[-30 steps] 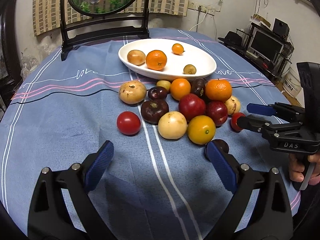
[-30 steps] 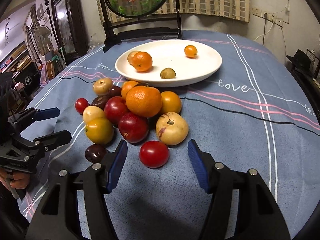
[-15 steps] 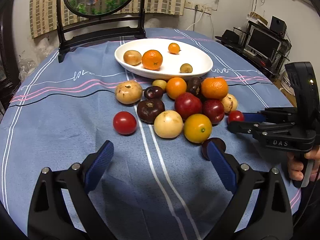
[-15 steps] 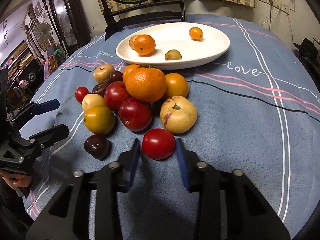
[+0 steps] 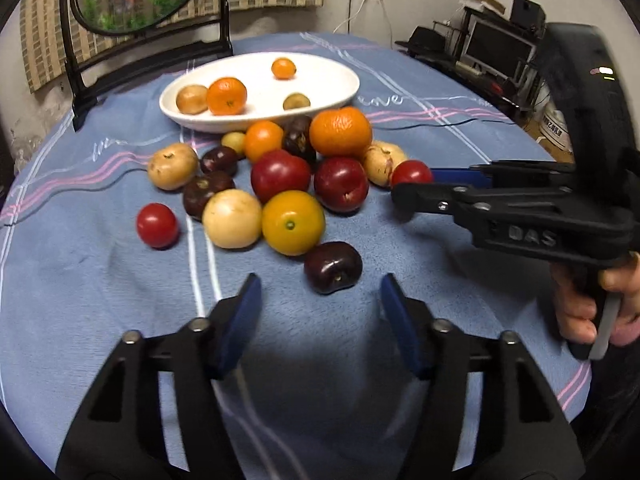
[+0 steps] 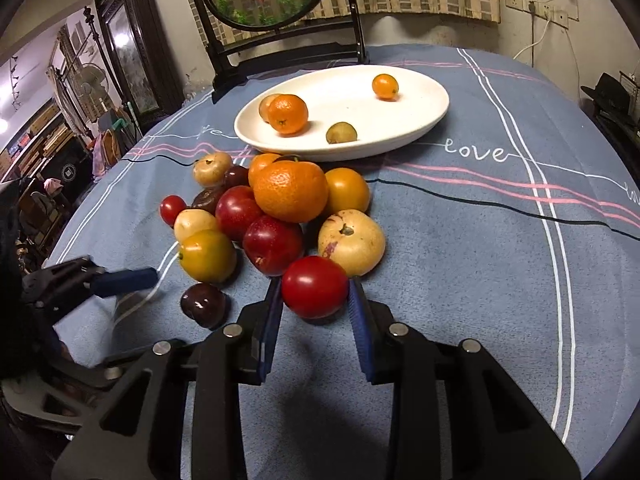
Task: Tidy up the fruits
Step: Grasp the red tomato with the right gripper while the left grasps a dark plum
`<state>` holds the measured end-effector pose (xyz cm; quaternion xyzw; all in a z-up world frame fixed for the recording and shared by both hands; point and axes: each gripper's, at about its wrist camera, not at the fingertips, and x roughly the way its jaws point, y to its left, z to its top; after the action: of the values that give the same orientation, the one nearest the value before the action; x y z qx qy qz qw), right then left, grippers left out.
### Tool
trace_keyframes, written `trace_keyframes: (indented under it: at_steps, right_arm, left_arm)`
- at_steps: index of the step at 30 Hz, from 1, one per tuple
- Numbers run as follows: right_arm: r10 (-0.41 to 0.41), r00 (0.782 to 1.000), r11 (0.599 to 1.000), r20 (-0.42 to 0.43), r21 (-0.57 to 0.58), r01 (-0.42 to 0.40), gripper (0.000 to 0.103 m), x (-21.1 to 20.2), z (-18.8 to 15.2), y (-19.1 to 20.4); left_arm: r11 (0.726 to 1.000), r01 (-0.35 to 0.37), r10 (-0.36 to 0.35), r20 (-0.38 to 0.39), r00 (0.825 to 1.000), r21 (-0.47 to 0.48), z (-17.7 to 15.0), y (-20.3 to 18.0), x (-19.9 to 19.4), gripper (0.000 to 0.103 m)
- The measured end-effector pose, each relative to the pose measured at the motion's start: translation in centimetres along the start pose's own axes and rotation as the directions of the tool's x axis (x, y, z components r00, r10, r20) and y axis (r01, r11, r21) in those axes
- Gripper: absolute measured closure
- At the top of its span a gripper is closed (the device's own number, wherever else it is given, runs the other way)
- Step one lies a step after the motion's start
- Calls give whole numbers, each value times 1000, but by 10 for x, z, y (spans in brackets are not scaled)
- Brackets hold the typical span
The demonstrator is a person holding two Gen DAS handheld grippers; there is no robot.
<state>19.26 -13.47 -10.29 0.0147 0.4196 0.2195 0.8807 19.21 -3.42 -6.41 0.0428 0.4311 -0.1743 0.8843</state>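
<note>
While the fruit lies heaped on the blue striped cloth (image 5: 100, 272) of the counter, the left tongs (image 5: 318, 300) hang low at its near side, their jaws closing, with a dark plum (image 5: 333, 267) just ahead of the tips and not yet touched by either pad. Farthest left in the left wrist view sits a small red tomato (image 5: 157, 225), apart from the heap. Next to it come a pale round fruit (image 5: 232, 218) and a yellow-orange one (image 5: 293, 222), touching each other, with two red plums (image 5: 280, 175) behind them and a big tangerine (image 5: 340, 131) behind those, near the white plate (image 5: 340, 84). On the plate lie a tangerine (image 5: 226, 95), a tan fruit beside it, a small green-brown one and a small orange one well apart.

Further right, the right tongs (image 6: 316, 288) are clamped on a red tomato (image 6: 315, 286), a blue pad pressed against each side; it sits at the near edge of the heap, just in front of a speckled pale fruit (image 6: 352, 241). In the left wrist view these tongs reach in from the right, a hand (image 5: 592, 304) squeezing their trigger.
</note>
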Motion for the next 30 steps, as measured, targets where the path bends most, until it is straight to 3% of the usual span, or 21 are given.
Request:
trace_keyframes:
  at_steps: [2, 15, 24, 30]
  right_arm:
    - [2, 1000, 1000, 7, -2, -2, 69, -2, 0, 1]
    - [5, 999, 1000, 32, -7, -5, 69, -8, -3, 3]
    - [3, 999, 1000, 32, -2, -3, 70, -7, -2, 1]
    - [8, 1000, 1000, 30, 5, -8, 70, -7, -3, 0]
  left_arm:
    - [1000, 4, -5, -27, 1000, -29, 4, 2, 8, 57]
    - [999, -7, 5, -46, 999, -46, 14, -4, 22, 57]
    - [998, 3, -5, -41, 999, -63, 13, -1, 20, 70]
    - [997, 16, -19, -37, 999, -77, 10, 0, 17, 70]
